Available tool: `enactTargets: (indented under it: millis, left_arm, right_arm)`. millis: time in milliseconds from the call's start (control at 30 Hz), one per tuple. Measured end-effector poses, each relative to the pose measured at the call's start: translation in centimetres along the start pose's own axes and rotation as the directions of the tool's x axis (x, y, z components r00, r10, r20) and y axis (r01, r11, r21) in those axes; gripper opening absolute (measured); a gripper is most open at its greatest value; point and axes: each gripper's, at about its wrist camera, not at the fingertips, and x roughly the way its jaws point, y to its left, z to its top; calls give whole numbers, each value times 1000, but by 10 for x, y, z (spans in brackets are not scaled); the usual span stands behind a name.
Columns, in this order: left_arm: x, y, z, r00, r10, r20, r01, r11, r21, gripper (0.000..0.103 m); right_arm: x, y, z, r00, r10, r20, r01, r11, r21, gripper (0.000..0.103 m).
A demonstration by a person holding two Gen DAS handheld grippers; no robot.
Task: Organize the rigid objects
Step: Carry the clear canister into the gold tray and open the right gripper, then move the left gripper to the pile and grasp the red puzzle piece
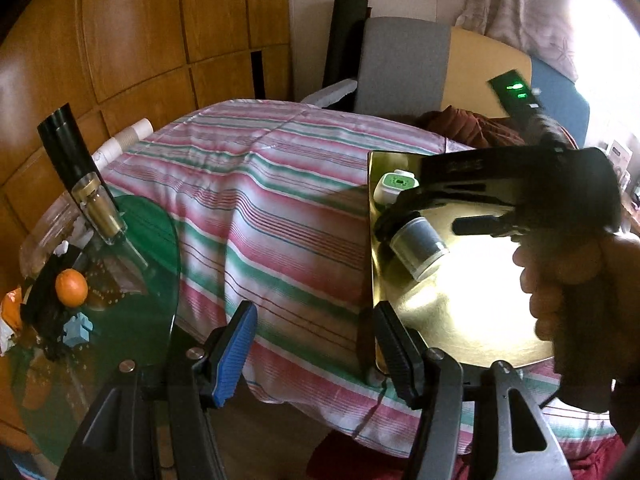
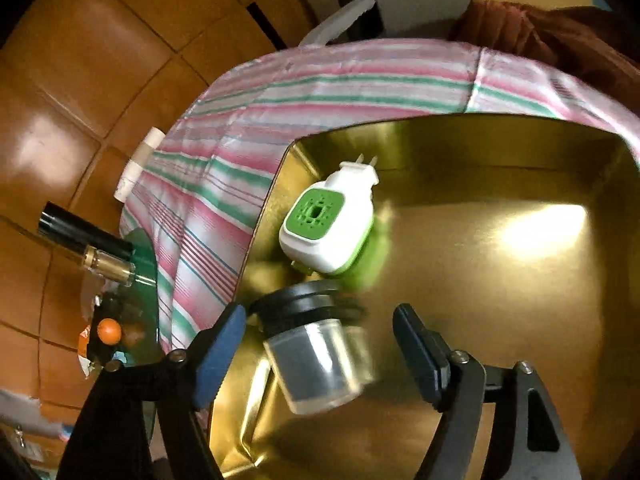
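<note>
Two things lie in the gold tray: one white-and-green plug-in device and one black-capped clear jar, tipped between the right gripper's parted, non-touching jaws. Left gripper gapes empty over striped cloth.

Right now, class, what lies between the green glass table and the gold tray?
Only the striped cloth, bare of objects, spans between the green glass table and the gold tray. The left wrist view shows it best.

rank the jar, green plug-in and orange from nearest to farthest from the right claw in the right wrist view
1. jar: between the right claw's open fingers, in the gold tray.
2. green plug-in: just beyond, also in the tray.
3. orange: far left, on the glass table.
</note>
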Motion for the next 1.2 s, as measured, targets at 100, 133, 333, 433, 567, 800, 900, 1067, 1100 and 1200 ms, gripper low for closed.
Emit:
enactTargets:
  millis: [100, 133, 333, 433, 567, 800, 900, 1067, 1100, 1200]
  left_arm:
    - [-2, -1, 0, 1000, -9, 3, 9, 1000, -6, 61]
    - [-3, -2, -1, 1000, -14, 6, 14, 1000, -7, 61]
    - [-6, -9, -1, 998, -61, -5, 61, 998, -1, 61]
    - [-10, -16, 0, 996, -89, -3, 89, 996, 9, 61]
    - [-18, -28, 2, 995, -103, 18, 102, 993, 51, 61]
    - [-28, -48, 2, 991, -130, 31, 126, 986, 110, 61]
    - [-29, -55, 2, 988, -153, 23, 149, 980, 131, 61]
    - [-31, -69, 1, 982, -189, 10, 185, 969, 163, 61]
    - [-32, -72, 1, 980, -197, 10, 192, 966, 171, 61]
    - [-34, -84, 2, 977, -215, 8, 209, 958, 198, 61]
  right_arm:
    - [-14, -4, -4, 1000, -7, 30, 7, 1000, -6, 80]
    - [-19, -5, -7, 999, -15, 41, 16, 1000, -14, 80]
    - [-57, -8, -25, 986, -106, 129, 120, 987, -104, 84]
    - [-77, -10, -36, 972, -154, 176, 181, 972, -149, 87]
    - [-99, -14, -53, 950, -212, 228, 258, 946, -198, 89]
    - [-131, -32, -79, 917, -274, 290, 338, 919, -202, 90]
    - [-148, -43, -90, 897, -308, 318, 379, 905, -192, 90]
    - [-181, -73, -102, 859, -370, 353, 438, 889, -132, 90]
    - [-188, -80, -103, 851, -384, 358, 448, 887, -114, 90]
    - [-212, -106, -108, 819, -435, 374, 485, 873, -46, 90]
